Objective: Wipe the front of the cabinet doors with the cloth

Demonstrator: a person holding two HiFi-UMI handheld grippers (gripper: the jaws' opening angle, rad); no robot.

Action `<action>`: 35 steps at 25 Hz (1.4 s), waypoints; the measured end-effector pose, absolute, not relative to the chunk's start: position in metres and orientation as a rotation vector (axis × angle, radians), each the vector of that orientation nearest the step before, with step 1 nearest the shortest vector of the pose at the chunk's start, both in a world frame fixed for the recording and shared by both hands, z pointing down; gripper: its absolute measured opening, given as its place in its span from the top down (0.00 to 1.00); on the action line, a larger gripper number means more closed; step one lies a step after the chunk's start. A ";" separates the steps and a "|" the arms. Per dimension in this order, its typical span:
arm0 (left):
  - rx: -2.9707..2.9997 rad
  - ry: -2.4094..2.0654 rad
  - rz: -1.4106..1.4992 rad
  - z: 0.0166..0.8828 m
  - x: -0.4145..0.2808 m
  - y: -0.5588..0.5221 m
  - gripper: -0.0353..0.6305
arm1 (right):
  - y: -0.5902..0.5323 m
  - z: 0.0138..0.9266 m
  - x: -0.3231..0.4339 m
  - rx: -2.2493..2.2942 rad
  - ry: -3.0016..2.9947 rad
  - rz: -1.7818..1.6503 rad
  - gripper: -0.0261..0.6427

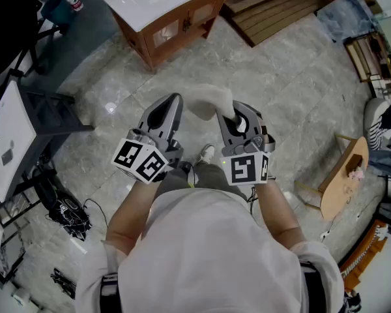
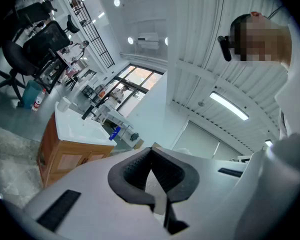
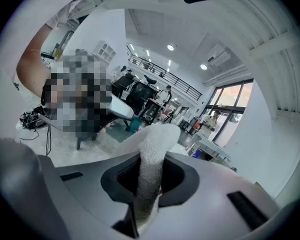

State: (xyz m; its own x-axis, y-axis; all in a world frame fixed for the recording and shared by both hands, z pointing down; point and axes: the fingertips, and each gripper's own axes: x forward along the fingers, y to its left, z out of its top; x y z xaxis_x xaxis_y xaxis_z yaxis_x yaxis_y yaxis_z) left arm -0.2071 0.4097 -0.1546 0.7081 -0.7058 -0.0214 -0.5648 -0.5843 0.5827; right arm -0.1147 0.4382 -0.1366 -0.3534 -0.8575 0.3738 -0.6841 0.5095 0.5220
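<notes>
The cabinet (image 1: 174, 30) is cut off at the head view's top edge, well apart from the tongs. The right tongs (image 3: 150, 170) pinch the white cloth (image 3: 153, 146). The left tongs (image 2: 151, 154) are closed on nothing.

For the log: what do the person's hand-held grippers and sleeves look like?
The left hand-held gripper and right hand-held gripper have grey rounded shells with dark ribbed jaw pads. Each carries a cube of black-and-white square markers. The sleeves are short and white.
</notes>
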 end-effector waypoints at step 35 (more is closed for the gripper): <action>2.418 -1.163 -0.343 -0.139 -0.073 0.324 0.92 | 0.373 -0.121 0.041 1.217 -2.236 -0.383 0.86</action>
State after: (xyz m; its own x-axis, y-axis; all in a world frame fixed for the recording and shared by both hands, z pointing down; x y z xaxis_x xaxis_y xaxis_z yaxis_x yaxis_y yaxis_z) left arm -0.0726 0.3240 -0.1394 0.6173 -0.7860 -0.0344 -0.6788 -0.5542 0.4817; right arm 0.0414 0.3733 -0.1209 -0.4317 -0.8367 0.3371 -0.6767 0.5475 0.4923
